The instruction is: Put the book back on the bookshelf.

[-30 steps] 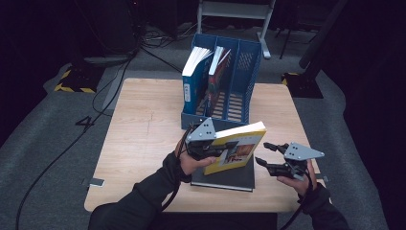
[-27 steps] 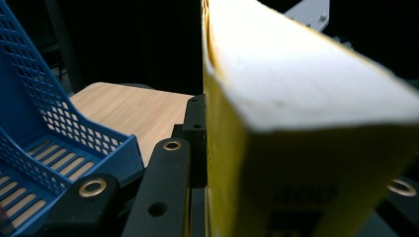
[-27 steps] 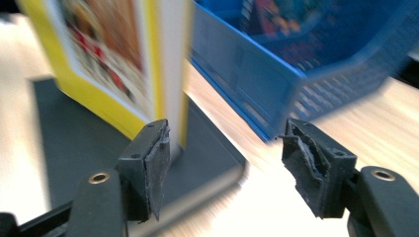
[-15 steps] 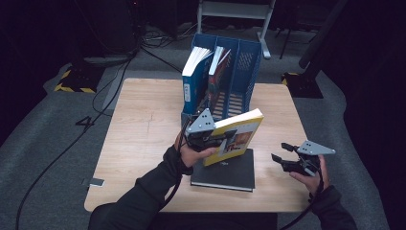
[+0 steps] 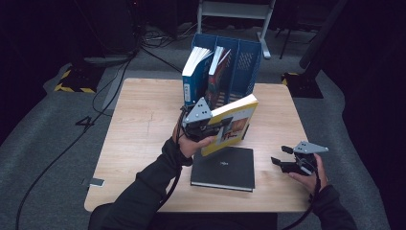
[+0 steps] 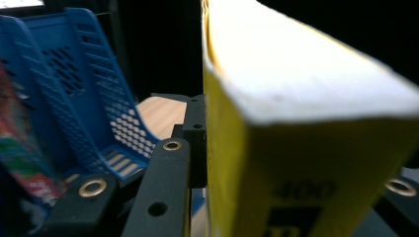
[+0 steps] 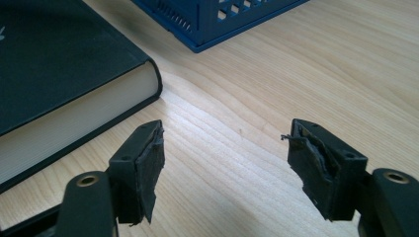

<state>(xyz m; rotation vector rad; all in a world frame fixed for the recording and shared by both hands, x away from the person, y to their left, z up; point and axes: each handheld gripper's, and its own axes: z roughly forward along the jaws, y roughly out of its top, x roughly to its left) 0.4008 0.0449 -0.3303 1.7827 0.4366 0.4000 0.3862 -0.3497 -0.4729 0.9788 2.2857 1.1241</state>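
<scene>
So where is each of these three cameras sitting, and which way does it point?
High view: above the table's near side, looking forward and down; both forearms show, the left gripper holding the yellow book, the right gripper open.
Left gripper view: rides that gripper, facing the yellow book and the blue rack; its black jaws show.
Right gripper view: looks past its open jaws at the table.
Shared: the black book.

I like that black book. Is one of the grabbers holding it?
No, the black book lies flat on the table, while the left gripper grips the yellow book and the right gripper is open over bare wood.
</scene>
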